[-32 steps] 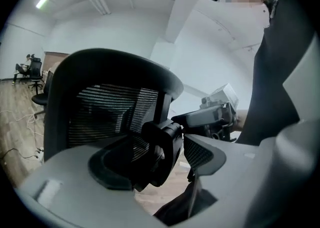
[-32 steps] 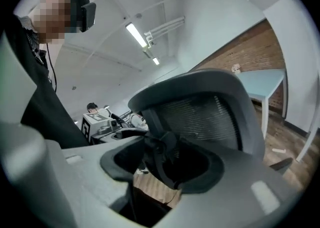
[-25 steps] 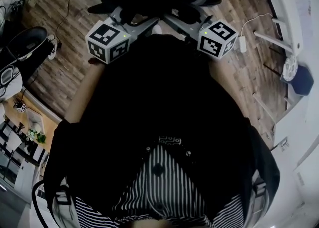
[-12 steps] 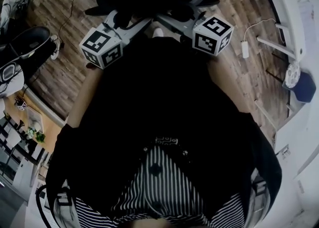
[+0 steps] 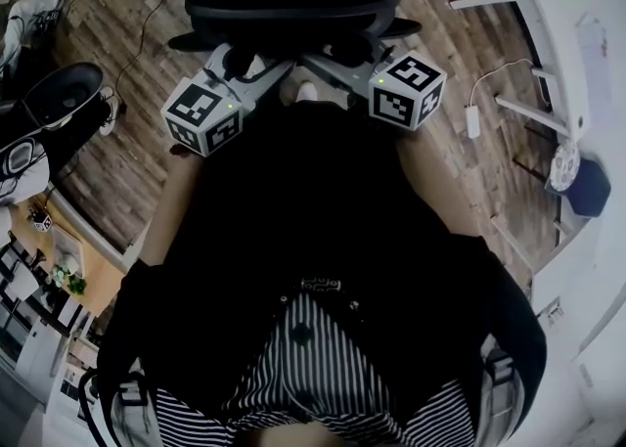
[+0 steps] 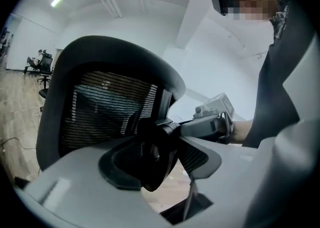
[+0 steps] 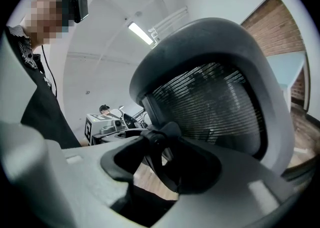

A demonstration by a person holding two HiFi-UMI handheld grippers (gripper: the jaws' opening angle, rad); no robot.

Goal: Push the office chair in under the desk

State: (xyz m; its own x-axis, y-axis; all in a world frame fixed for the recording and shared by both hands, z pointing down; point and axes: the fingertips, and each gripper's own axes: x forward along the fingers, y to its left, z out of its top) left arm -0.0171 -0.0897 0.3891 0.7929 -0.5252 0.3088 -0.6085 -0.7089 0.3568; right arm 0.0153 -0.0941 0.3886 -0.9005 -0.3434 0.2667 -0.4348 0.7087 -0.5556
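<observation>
The black office chair [image 5: 293,10] stands just ahead of me on the wood floor, its curved backrest top facing me. Both grippers reach to the back of it, side by side. My left gripper [image 5: 256,56] has the black support bracket behind the mesh backrest [image 6: 110,102] between its jaws [image 6: 157,159], and the pads seem to press on it. My right gripper [image 5: 328,52] holds the same bracket from the other side [image 7: 165,164], below the mesh backrest [image 7: 210,102]. A white desk [image 5: 587,24] stands to the right.
Cables trail over the wood floor at top left. A dark bag or seat [image 5: 59,93] lies at the left. A white power adapter [image 5: 472,120] on a cord and a blue bin [image 5: 587,181] sit near the desk's legs at the right.
In the head view the chair back and both marker cubes have slid a little lower, and more of the chair shows. Both grippers stay on the chair's back.
</observation>
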